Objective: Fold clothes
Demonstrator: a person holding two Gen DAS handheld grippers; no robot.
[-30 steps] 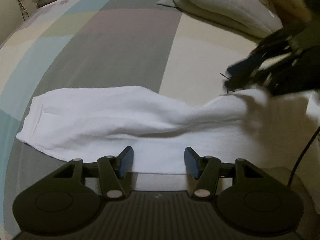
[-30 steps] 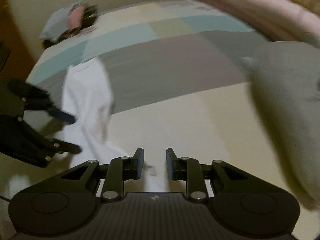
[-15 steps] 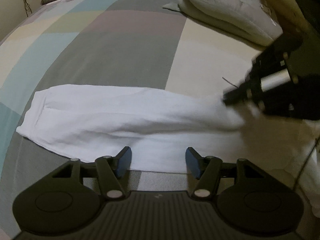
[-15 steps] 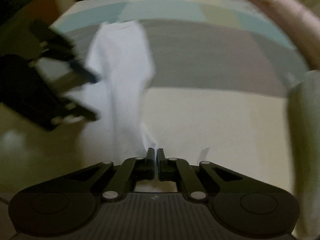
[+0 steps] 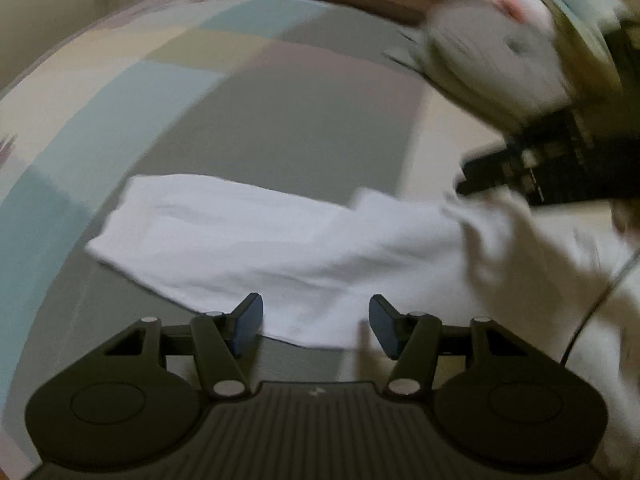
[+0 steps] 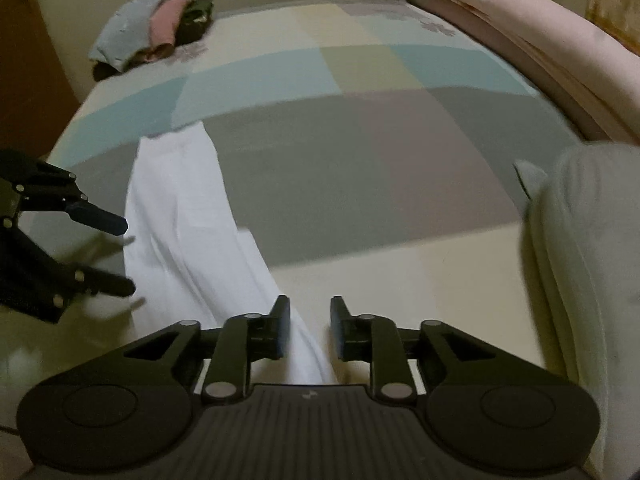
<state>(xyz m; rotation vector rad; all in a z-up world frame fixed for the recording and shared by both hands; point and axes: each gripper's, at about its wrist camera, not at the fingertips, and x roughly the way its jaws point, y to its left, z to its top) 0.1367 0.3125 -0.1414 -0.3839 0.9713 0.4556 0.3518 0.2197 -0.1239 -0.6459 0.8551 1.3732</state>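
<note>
One long white cotton garment (image 5: 256, 236) lies flat on the patchwork-covered bed (image 6: 360, 152), near its front edge. Left gripper (image 5: 316, 326) apart, closing, empty; right gripper (image 6: 306, 332) opening, cloth between jaws.

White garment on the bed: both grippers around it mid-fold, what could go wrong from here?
1. The right gripper is opening with a fold of the white garment running between its pads; the cloth may slip free and the fold slacken.
2. The left gripper, closing, sits at the garment's near edge and may pinch only a thin edge.
3. The grey cushion lies close on the right and could snag a swing.
</note>
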